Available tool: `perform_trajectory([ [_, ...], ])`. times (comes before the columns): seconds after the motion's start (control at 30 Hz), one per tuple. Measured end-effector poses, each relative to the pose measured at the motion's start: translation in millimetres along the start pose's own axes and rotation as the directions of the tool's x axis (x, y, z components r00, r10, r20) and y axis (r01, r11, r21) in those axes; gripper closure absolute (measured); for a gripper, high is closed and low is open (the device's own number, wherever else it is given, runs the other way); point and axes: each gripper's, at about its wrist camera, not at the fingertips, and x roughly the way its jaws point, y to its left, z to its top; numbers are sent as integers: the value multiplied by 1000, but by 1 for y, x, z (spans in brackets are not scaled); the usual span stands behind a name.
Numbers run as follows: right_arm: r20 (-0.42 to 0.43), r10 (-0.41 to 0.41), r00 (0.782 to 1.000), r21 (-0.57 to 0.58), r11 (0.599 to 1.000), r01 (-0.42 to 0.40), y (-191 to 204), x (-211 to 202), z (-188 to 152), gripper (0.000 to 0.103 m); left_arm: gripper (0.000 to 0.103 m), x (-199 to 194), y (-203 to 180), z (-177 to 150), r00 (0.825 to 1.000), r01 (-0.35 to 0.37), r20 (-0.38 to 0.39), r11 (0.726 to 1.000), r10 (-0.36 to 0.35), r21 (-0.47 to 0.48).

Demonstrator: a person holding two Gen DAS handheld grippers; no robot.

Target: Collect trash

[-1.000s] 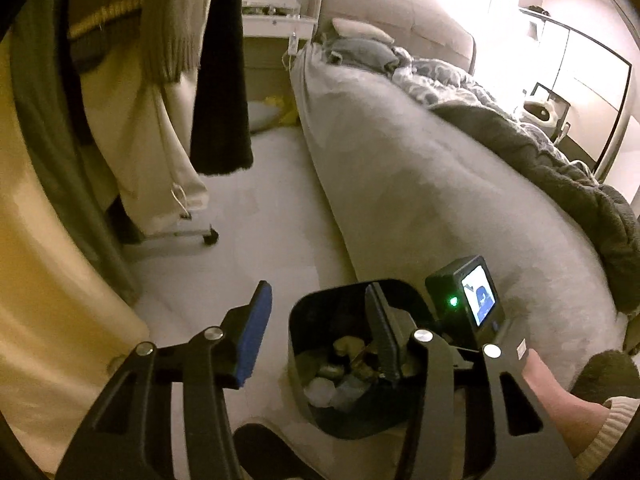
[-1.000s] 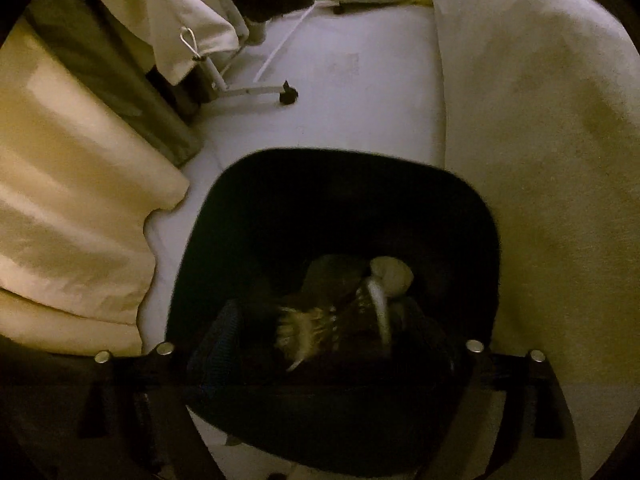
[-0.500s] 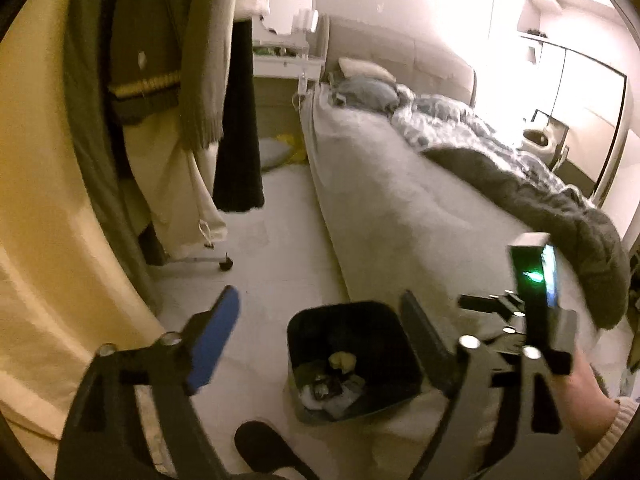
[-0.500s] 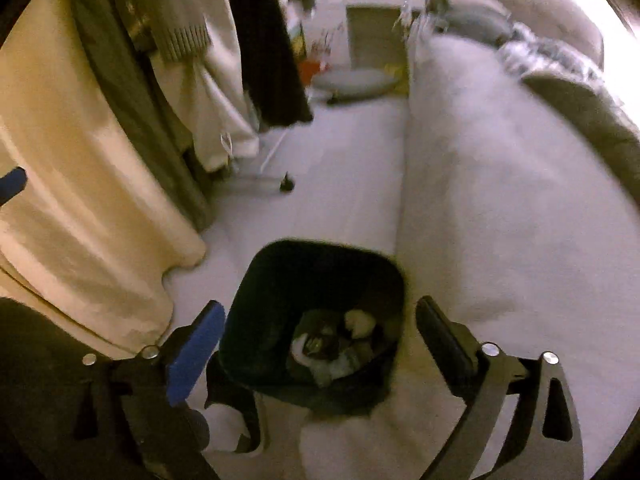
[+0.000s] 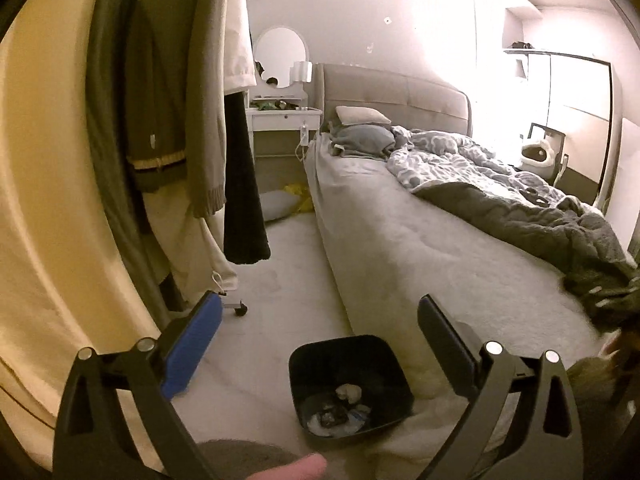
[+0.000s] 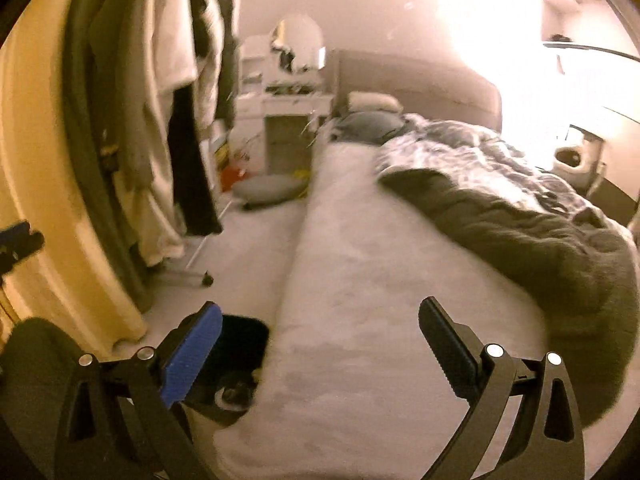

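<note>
Now both tongs, left [image 5: 320, 336] and right [image 6: 320, 338], just spread wide and empty above the bin [image 5: 350, 386].

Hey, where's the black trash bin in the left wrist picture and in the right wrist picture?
Left wrist view: black trash bin, bottom centre, on the floor against the bed's near corner, trash visible inside.
Right wrist view: black trash bin, lower left, partly hidden behind the blue finger pad.
Shared landmark: round mirror beside the headboard.

Matt black plastic bin [image 5: 352, 364], fuzzy cloth bedcover [image 5: 420, 248] (carpet [image 5: 280, 300] likewise soft).
</note>
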Motion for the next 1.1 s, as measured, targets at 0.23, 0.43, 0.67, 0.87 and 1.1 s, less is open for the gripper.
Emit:
perform_trajectory([
  [0.23,75,-136,988,68,989,131,-47,-58,-27,3,3,-6,-14,-18,1000,-12,17,998,11,58],
  [0.43,46,-152,987,103,984,147,-75,-63,-61,3,3,-7,-16,-23,1000,0,30,998,-2,59],
  [0.67,115,-102,988,195,978,78,-93,-78,-67,3,3,-6,-25,-28,1000,-1,17,995,0,97],
  [0.87,106,-57,993,152,988,40,-83,-75,-64,3,3,-2,-24,-30,1000,-4,4,996,3,90],
  [1.1,88,-48,995,111,993,38,-73,-72,-62,3,3,-2,-25,-30,1000,-2,-1,996,2,91],
])
